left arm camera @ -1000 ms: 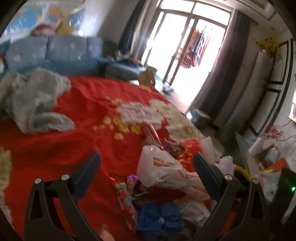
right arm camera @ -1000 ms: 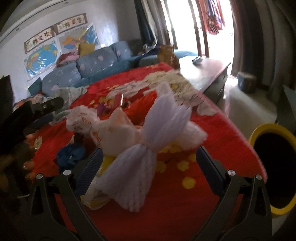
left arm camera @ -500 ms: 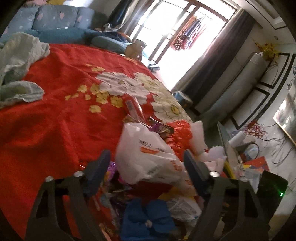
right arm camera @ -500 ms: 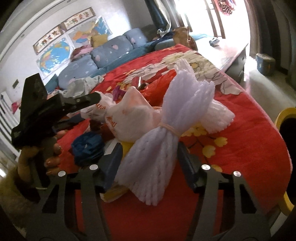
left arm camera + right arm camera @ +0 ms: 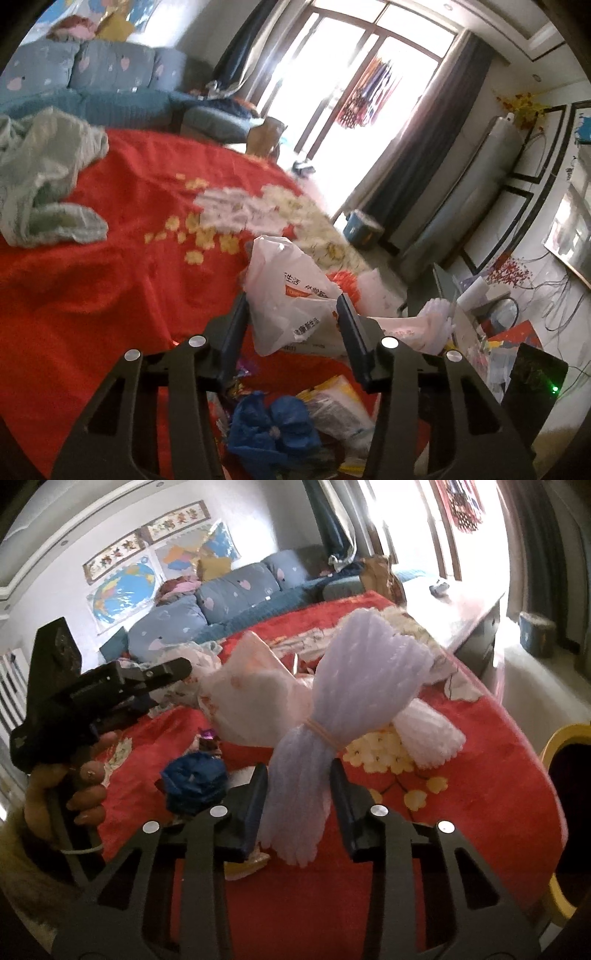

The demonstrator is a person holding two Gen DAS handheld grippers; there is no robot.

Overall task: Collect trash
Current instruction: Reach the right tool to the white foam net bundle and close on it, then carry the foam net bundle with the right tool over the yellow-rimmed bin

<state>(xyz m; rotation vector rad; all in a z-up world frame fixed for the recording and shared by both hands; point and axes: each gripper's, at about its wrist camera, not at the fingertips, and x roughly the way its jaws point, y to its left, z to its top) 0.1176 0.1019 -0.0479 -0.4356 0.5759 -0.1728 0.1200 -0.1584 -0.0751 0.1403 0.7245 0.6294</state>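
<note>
At centre frame, the right gripper (image 5: 297,805) closed its fingers on a white foam-net bundle (image 5: 347,705) just below its rubber band, above the red-covered desk (image 5: 480,794). The left gripper (image 5: 291,332) pinched a white plastic bag (image 5: 288,295) at mid-frame. Both pieces looked light, soft and crushable; the bundle's banded waist seemed the surest hold. A yellow-rimmed bin (image 5: 557,746) waited at right edge.

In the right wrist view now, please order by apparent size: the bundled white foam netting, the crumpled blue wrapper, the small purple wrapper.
1. Bundled white foam netting, though nearest the camera.
2. Crumpled blue wrapper.
3. Small purple wrapper.
</note>
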